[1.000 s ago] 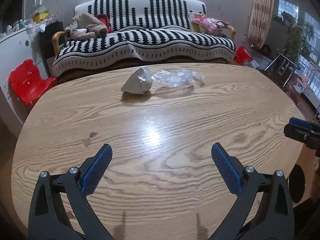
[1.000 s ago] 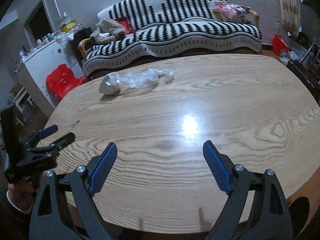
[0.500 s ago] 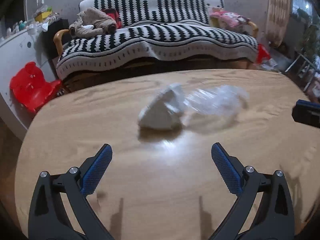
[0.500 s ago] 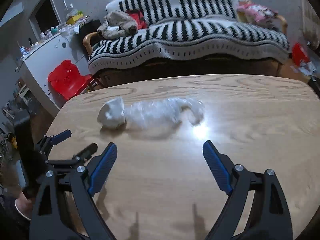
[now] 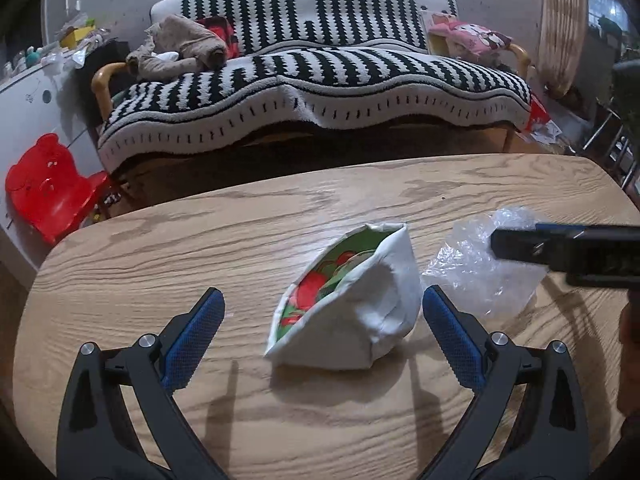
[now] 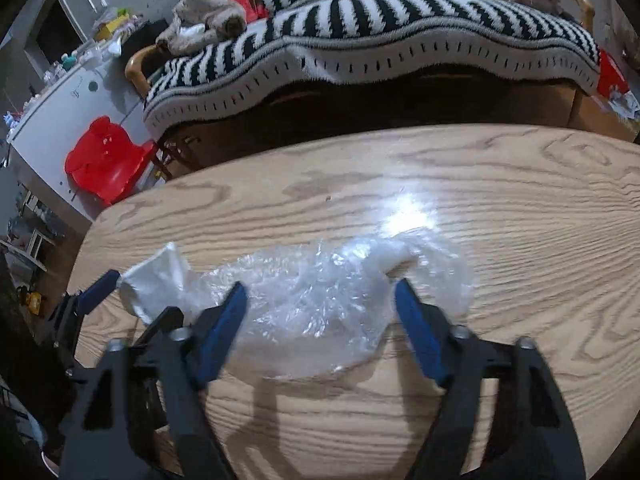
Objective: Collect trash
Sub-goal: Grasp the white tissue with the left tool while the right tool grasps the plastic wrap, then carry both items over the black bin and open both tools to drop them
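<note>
A folded white paper cup [image 5: 360, 304] with a red and green print inside lies on the wooden table [image 5: 200, 240]. My left gripper [image 5: 320, 320] is open, its jaws on either side of the cup. A crumpled clear plastic bag [image 6: 320, 292] lies right of the cup [image 6: 156, 280]. My right gripper [image 6: 320, 304] is open, its jaws on either side of the bag. The bag [image 5: 480, 268] and the right gripper's tip [image 5: 520, 244] show at the right of the left wrist view. The left gripper's fingers [image 6: 96, 284] show at the left of the right wrist view.
A black and white striped sofa [image 5: 312, 80] stands beyond the table's far edge, with a brown cloth heap [image 5: 180, 48] on it. A red child's chair [image 5: 44, 184] and a white cabinet [image 6: 60, 108] stand at the left on the floor.
Both grippers have moved forward across the table to the trash. The left now straddles the paper cup and the right straddles the plastic bag. Both stay open.
</note>
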### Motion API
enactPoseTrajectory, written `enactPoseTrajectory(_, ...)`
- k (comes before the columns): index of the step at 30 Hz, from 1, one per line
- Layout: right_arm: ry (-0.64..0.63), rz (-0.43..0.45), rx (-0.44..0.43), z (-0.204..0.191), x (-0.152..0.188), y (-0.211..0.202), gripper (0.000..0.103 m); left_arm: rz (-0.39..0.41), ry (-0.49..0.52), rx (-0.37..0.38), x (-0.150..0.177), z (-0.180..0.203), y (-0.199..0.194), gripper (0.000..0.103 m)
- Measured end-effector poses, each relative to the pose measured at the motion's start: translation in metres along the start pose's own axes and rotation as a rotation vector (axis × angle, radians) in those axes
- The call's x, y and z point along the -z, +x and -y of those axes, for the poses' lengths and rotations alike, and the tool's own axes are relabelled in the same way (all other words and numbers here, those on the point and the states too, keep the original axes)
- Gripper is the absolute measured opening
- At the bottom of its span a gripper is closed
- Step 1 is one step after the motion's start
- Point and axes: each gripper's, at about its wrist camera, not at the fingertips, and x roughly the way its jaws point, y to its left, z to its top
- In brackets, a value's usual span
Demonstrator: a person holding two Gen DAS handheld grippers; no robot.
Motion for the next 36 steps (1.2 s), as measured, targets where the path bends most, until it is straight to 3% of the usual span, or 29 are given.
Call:
enactPoseTrajectory(4,-0.017,-0.015,0.019,0.000,0.005,0.012,0.038,0.000,0.017,-0.025,0.002,0.002,0.006,0.092)
enactPoseTrajectory(5,-0.022,-0.019,0.020,0.000,0.006,0.013,0.027,-0.005,0.023,-0.028,0.003,0.003,0.007,0.084)
enactPoseTrajectory(6,-0.021,-0.018,0.017,0.001,0.008,0.013,0.022,-0.017,0.027,-0.029,0.004,0.002,0.009,0.079)
enactPoseTrajectory(8,-0.021,-0.017,0.015,0.002,0.012,0.010,0.014,-0.051,0.023,-0.020,0.005,0.001,0.014,0.057)
enactPoseTrajectory(9,-0.023,-0.011,0.014,0.003,0.015,0.007,0.013,-0.060,0.014,-0.011,0.006,0.000,0.014,0.052)
enactPoseTrajectory(14,-0.047,0.010,0.007,0.001,0.033,-0.020,0.012,-0.046,0.019,-0.038,0.016,-0.001,-0.005,0.051)
enactPoseTrajectory(20,-0.061,0.039,0.009,0.000,0.073,-0.075,0.012,-0.046,-0.004,-0.012,0.034,0.006,-0.054,0.051)
enactPoseTrajectory(30,-0.055,0.110,0.043,0.015,0.169,-0.183,0.012,-0.063,-0.004,-0.015,0.088,0.035,-0.162,0.051)
enactPoseTrajectory(34,-0.047,0.133,0.048,0.021,0.202,-0.208,0.012,-0.077,-0.034,0.041,0.117,0.050,-0.190,0.052)
enactPoseTrajectory(36,-0.033,0.129,0.039,0.025,0.217,-0.215,0.012,-0.060,-0.027,0.033,0.125,0.056,-0.199,0.052)
